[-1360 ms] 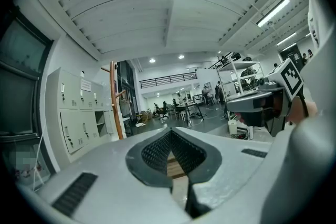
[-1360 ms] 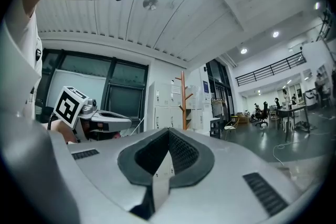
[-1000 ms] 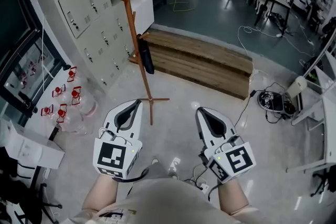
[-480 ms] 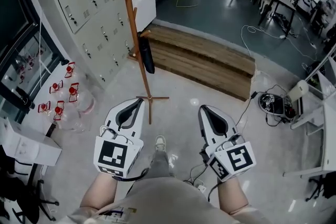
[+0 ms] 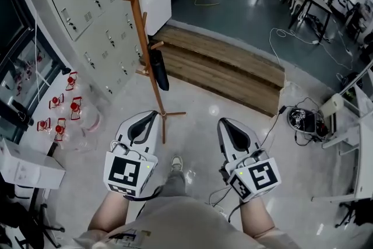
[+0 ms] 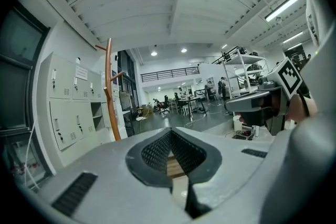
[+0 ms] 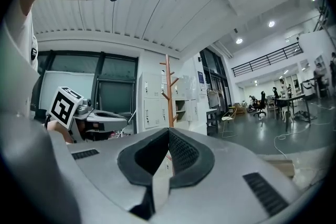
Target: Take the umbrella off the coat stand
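A black folded umbrella (image 5: 158, 70) hangs low on the tall wooden coat stand (image 5: 141, 38), whose foot rests on the floor just past my left gripper. In the head view my left gripper (image 5: 153, 114) and right gripper (image 5: 221, 123) are held side by side, level, pointing toward the stand, both shut and empty. The stand's pole (image 6: 109, 97) rises left of the closed left gripper (image 6: 171, 131) in the left gripper view. In the right gripper view the pole (image 7: 169, 92) stands straight above the closed right gripper (image 7: 168, 131). No umbrella shows in either gripper view.
Grey lockers (image 5: 87, 3) line the wall left of the stand. A low wooden platform (image 5: 221, 67) lies behind it. Red-capped bottles (image 5: 64, 108) and a white box (image 5: 29, 163) sit at the left. Cables (image 5: 303, 119) lie at the right. A person's shoe (image 5: 176, 163) shows between the grippers.
The person has stepped forward, so the stand and lockers now sit nearer. Both grippers travelled with the body toward the stand and stayed shut.
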`<state>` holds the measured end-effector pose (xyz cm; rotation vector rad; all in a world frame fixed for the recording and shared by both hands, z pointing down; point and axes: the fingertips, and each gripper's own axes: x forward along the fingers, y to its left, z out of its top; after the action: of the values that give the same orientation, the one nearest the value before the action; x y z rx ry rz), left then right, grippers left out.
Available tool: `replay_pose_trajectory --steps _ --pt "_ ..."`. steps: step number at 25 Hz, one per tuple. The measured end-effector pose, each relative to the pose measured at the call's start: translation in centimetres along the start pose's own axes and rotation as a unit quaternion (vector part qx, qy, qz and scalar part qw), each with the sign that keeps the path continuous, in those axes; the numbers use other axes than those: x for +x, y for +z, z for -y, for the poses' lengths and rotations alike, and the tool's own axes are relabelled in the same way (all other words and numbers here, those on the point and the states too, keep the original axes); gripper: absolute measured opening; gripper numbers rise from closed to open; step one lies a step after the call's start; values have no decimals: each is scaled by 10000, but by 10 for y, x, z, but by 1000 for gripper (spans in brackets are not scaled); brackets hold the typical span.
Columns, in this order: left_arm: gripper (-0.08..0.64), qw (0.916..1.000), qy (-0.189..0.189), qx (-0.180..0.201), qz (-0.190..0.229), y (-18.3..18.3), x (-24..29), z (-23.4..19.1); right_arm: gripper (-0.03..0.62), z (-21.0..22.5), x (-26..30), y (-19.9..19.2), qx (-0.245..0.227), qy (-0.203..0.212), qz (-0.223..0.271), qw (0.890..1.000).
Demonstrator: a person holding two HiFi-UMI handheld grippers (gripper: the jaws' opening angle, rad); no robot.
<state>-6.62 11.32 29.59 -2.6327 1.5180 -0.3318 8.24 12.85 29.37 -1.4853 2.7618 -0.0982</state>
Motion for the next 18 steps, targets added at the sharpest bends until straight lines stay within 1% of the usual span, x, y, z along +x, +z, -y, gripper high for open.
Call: replay_pose_trajectory --steps 9,15,18 --pt "8 9998 35 -18 -178 -15 83 -68 8 44 100 -10 116 45 -126 9998" --pt "8 9995 22 -151 -280 -24 132 -121 8 61 172 -10 105 82 -294 9995" --pt "8 9993 74 -216 -301 -30 150 -147 8 65 204 -6 77 130 -321 9994"
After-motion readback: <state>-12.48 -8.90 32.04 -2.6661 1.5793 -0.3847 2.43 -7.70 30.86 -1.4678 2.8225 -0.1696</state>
